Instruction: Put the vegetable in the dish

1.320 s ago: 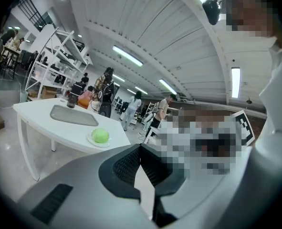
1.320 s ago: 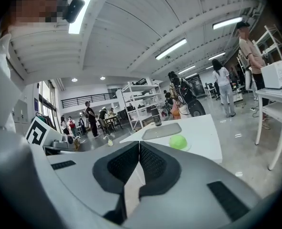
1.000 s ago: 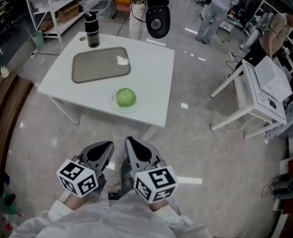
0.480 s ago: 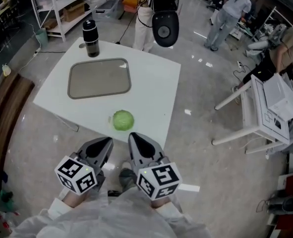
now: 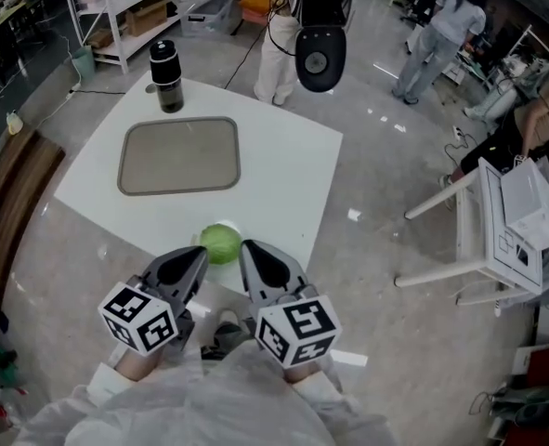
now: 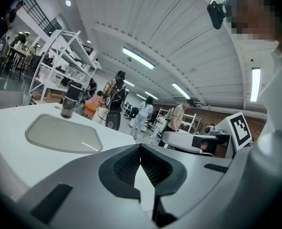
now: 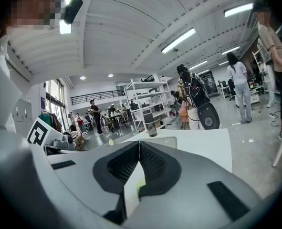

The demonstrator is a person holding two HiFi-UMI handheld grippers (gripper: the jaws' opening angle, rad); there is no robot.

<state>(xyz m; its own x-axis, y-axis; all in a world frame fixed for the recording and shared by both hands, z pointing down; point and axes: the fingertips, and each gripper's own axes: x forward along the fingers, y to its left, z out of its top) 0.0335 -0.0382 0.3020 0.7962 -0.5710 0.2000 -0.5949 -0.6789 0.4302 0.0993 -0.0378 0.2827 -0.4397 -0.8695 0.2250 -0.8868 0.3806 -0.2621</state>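
A round green cabbage (image 5: pixel 220 242) sits at the near edge of the white table (image 5: pixel 283 170). Further back on the table lies a flat grey tray (image 5: pixel 176 156), also in the left gripper view (image 6: pixel 62 135). My left gripper (image 5: pixel 198 258) and right gripper (image 5: pixel 248 251) are side by side just short of the cabbage, one at each side of it, both shut and empty. In the left gripper view the jaws meet at the gripper's tip (image 6: pixel 141 148). The right gripper's (image 7: pixel 139 145) jaws also meet, with a sliver of green cabbage (image 7: pixel 136 182) showing below them.
A black bottle (image 5: pixel 165 75) stands at the table's far left corner, beyond the tray. A black round device (image 5: pixel 320 57) on a stand and a person are behind the table. Another white table (image 5: pixel 497 221) stands at the right, with shelving (image 5: pixel 125 7) at the far left.
Both grippers have moved forward together to the table's near edge. The cabbage, well ahead of them before, now lies right at their tips. Jaws stay shut.
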